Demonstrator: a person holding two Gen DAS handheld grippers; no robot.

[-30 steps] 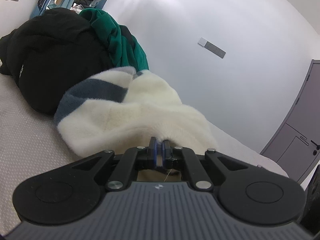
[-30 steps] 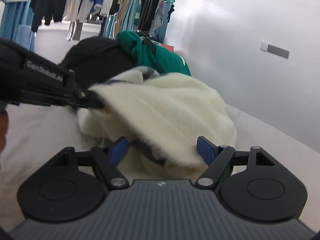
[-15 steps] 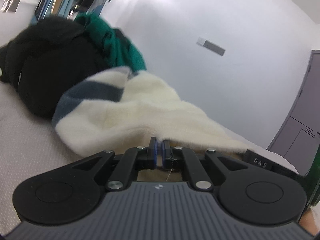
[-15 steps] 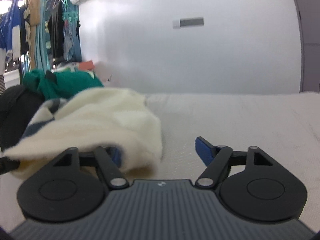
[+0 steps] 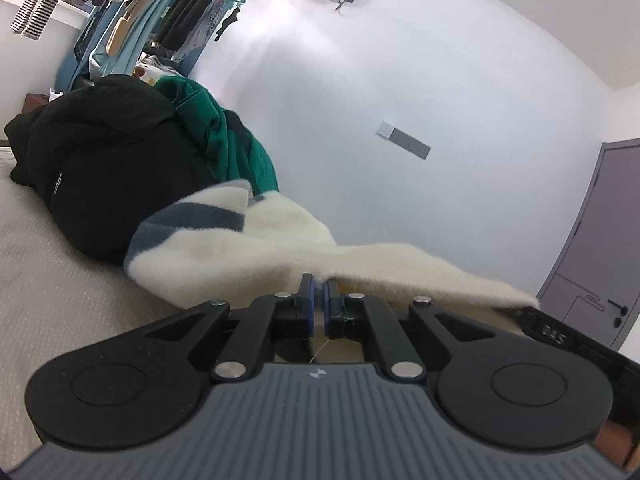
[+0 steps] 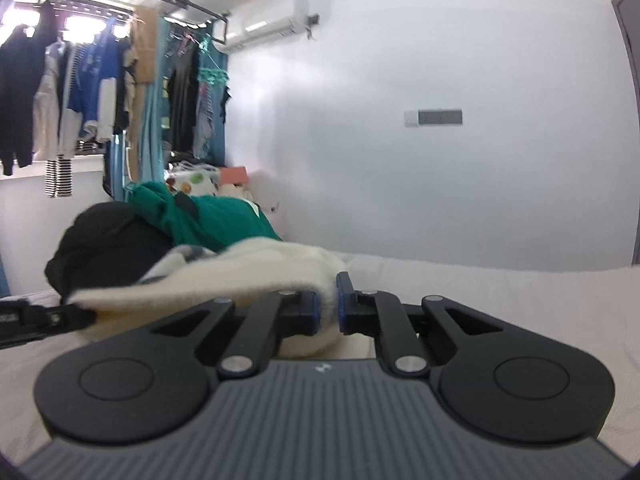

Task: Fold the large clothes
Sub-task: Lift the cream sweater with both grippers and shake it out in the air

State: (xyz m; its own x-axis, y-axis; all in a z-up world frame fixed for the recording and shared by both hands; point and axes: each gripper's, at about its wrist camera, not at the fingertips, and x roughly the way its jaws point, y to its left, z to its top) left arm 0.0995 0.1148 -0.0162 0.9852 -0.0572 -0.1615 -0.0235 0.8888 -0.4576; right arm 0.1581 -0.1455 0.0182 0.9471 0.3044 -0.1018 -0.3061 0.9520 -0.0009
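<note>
Left tongs (image 5: 319, 294) pinch the cream fleece (image 5: 280, 248) beside black clothes (image 5: 108, 168).

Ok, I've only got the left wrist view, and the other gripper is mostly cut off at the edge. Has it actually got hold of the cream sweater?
Observer: Yes. In the right wrist view the right gripper has just been closing, and its pads now pinch a fold of the cream sweater.
Operator: Can you see my left gripper from there?
Observer: Yes, the left gripper shows at the left edge, clamped on the sweater's other end, with the fabric edge running between the two.
Operator: What's ahead of the right one?
Observer: The white mattress, running back to the wall.
</note>
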